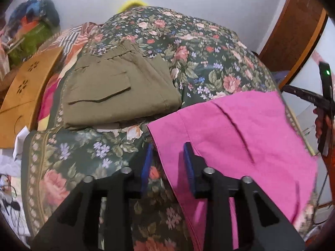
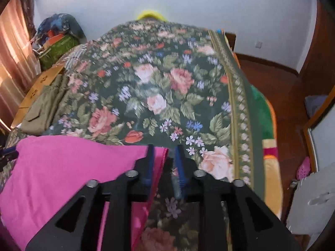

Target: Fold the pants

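Observation:
Pink pants (image 1: 240,138) lie folded on the floral bedspread (image 1: 188,58), near its front edge. My left gripper (image 1: 167,156) is open, its fingers straddling the pants' left edge, with nothing pinched. In the right wrist view the pink pants (image 2: 62,171) fill the lower left. My right gripper (image 2: 164,156) is open, with the pants' right edge between its blue pads. The right gripper's body also shows at the far right of the left wrist view (image 1: 324,104).
Folded olive-green pants (image 1: 117,92) lie on the bedspread behind the pink ones, also seen in the right wrist view (image 2: 44,106). A brown cardboard box (image 1: 27,96) and a pile of clothes (image 1: 33,29) are on the left. Wooden floor (image 2: 282,96) lies right of the bed.

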A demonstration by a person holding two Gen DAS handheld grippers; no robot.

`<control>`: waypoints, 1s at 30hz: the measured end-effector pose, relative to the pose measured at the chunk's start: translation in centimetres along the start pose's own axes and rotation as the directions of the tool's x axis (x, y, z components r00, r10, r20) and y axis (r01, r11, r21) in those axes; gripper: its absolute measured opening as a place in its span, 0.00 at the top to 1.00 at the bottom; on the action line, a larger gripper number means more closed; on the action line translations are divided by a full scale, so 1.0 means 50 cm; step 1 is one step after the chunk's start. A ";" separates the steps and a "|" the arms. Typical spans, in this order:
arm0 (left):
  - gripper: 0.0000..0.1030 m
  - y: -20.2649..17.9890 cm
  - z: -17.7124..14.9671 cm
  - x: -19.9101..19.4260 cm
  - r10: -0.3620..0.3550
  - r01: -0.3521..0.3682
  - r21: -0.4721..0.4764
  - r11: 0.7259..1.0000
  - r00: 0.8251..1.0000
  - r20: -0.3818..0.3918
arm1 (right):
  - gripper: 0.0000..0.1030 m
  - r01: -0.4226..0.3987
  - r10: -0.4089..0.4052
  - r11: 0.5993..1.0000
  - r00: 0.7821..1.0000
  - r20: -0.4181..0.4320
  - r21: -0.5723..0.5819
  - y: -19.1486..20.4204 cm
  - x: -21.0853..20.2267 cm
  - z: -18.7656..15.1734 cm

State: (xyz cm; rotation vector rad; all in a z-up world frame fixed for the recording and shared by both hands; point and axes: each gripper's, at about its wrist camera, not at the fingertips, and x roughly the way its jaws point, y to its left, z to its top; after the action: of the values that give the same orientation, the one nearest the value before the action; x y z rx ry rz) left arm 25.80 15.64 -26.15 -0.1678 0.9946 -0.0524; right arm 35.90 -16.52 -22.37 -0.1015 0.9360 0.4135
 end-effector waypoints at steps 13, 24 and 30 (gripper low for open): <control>0.45 -0.051 -0.095 -0.146 -0.088 0.086 -0.092 0.992 0.996 -0.013 | 0.59 -0.077 0.095 0.984 0.989 0.110 -0.158 0.138 -0.203 -0.056; 0.38 -0.095 -0.215 -0.157 -0.214 0.193 -0.210 0.959 0.973 -0.083 | 0.56 -0.171 0.185 0.959 0.982 0.045 -0.225 0.241 -0.198 -0.192; 0.38 -0.106 -0.247 -0.138 -0.280 0.245 -0.246 0.938 0.952 -0.120 | 0.56 -0.189 0.189 0.958 0.982 -0.021 -0.215 0.257 -0.149 -0.241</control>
State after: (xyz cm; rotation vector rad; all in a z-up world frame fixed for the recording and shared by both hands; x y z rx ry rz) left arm 11.87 9.79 -26.12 -0.5150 1.1265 -0.1990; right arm 17.85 -10.13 -22.39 -0.2110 0.9016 0.6930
